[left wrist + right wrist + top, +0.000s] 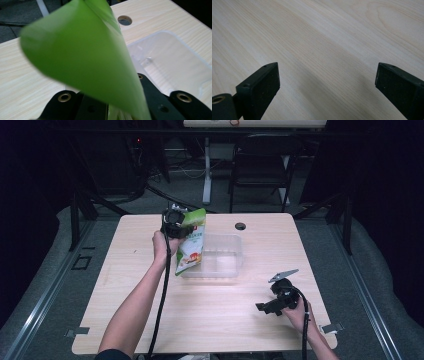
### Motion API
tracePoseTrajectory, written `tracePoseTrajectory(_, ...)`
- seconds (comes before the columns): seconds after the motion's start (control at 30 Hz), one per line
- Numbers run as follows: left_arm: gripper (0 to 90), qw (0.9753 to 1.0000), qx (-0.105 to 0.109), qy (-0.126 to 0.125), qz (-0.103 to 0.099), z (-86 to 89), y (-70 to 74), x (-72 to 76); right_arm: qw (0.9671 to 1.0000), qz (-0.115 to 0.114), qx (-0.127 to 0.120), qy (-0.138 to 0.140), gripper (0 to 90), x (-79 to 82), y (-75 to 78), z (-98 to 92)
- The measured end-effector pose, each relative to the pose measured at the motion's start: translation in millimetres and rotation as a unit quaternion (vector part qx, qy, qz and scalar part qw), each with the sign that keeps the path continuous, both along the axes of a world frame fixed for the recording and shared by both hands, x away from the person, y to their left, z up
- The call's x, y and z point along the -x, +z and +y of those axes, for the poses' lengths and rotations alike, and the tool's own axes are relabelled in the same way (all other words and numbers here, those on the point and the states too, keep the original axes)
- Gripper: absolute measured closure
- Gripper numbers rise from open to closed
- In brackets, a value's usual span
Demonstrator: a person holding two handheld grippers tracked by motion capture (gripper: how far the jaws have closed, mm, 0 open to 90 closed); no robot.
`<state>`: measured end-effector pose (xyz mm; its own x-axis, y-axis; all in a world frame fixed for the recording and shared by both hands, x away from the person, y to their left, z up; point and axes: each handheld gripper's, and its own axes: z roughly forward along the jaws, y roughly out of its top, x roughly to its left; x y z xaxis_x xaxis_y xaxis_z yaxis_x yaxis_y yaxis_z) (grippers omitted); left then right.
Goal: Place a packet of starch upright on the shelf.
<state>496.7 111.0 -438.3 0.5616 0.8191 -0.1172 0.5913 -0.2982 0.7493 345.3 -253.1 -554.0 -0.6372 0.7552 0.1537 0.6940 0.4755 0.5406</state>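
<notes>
A green and white snack pouch hangs from my left gripper, which is shut on its green top edge above the left end of a clear plastic tub. In the left gripper view the pouch's green top bulges up between the black jaws, with the tub behind it to the right. My right gripper rests low over the table at the front right, held by a hand. Its jaws stand wide apart over bare wood, and its left pad has nothing against it.
The light wooden table has a round cable hole near its far edge. A black chair and a desk leg stand beyond the table. A black cable trails along the left forearm.
</notes>
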Motion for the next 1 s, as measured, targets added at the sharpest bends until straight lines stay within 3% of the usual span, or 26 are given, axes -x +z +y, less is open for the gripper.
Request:
tracePoseTrajectory(0.1, 90.0, 0.9997, 0.022, -0.001, -0.008, 1.8, 3.8, 6.5, 1.0, -0.002, 0.004, 0.0, 5.1, 0.0, 0.3, -0.7)
tracePoseTrajectory(0.3, 90.0, 0.9966, 0.051, 0.018, -0.062, 1.2, 9.6, 20.8, 1.0, -0.002, 0.0, -0.002, 5.1, 1.3, 1.5, -0.8)
tracePoseTrajectory(0.43, 90.0, 0.9917, 0.078, 0.039, -0.095, 4.2, 3.1, 26.0, 1.0, -0.001, -0.002, -0.002, 5.1, 0.6, 0.1, -0.8)
tracePoseTrajectory(0.6, 90.0, 0.9881, 0.098, 0.055, -0.105, 9.9, -10.2, 28.8, 1.0, -0.001, -0.002, -0.003, 5.1, 1.3, 1.3, -0.9)
tracePoseTrajectory(0.67, 90.0, 0.9848, 0.12, 0.049, -0.116, 13.3, -17.5, 30.5, 1.0, -0.002, 0.005, -0.001, 5.1, 1.1, 1.5, -1.1)
tracePoseTrajectory(0.73, 90.0, 0.9814, 0.122, 0.06, -0.136, 14.6, -22.9, 33.4, 1.0, 0.0, 0.006, 0.001, 5.2, 0.8, 1.0, -0.9)
tracePoseTrajectory(0.8, 89.9, 0.9819, 0.129, 0.052, -0.128, 16.2, -25.8, 32.6, 1.0, 0.002, 0.004, 0.004, 5.1, 0.4, -0.1, -0.3)
tracePoseTrajectory(0.93, 89.0, 0.9865, 0.102, 0.058, -0.114, 15.0, -33.1, 33.3, 1.0, 0.0, 0.002, -0.001, 5.2, 1.0, 0.8, -0.2)
tracePoseTrajectory(1.0, 88.8, 0.9865, 0.098, 0.067, -0.113, 15.8, -38.3, 34.8, 1.0, 0.003, 0.002, 0.003, 5.1, 0.6, 0.4, -0.5)
